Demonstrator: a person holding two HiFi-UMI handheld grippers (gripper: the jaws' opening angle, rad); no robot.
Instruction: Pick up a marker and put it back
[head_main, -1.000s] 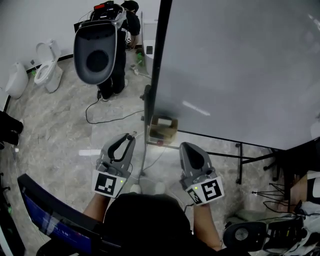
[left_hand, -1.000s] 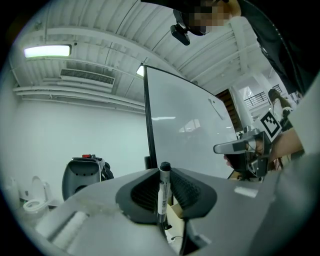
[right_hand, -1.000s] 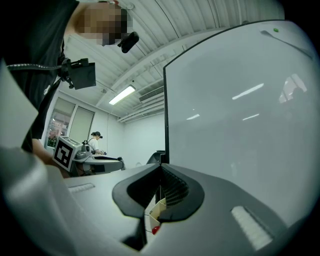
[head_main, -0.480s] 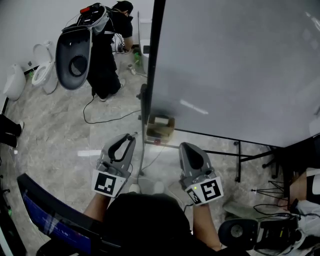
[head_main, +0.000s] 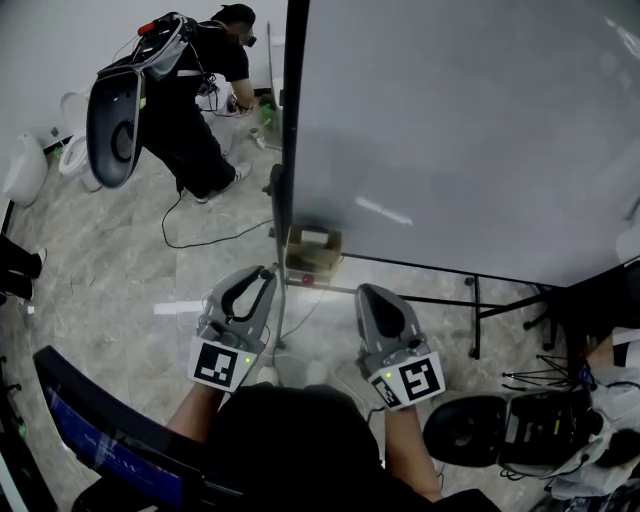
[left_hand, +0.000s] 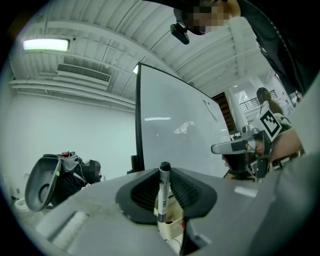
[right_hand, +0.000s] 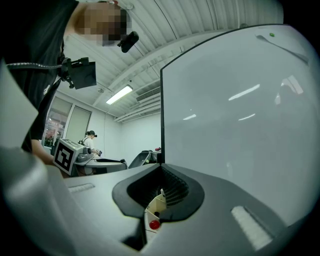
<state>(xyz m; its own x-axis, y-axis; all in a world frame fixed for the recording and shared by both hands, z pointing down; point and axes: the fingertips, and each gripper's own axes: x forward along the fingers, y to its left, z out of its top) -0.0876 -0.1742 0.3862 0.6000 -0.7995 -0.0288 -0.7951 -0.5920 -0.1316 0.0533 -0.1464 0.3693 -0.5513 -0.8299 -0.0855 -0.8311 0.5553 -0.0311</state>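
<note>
Directly in front of a standing whiteboard, a person holds a pair of tongs in each hand above a pale marble floor. The left tongs are closed partway on a marker, a white barrel with a black cap. The ribbed pads press it from both sides, and it stands upright along the jaws in the left gripper view. The marker is thus off any surface, held in the air near a small beige box at the foot of the whiteboard's dark frame. The right tongs are level with the left and well apart from them, and they carry nothing. In the right gripper view their jaws stand only a narrow gap apart. Through that gap the beige box and a small red round tip inside it can be seen.

Beyond the board's left edge, a second person in dark clothing bends toward the floor with a large grey shell-shaped object at their back. White toilets stand against the wall at far left. A black cable trails across the floor between that person and the whiteboard stand.
</note>
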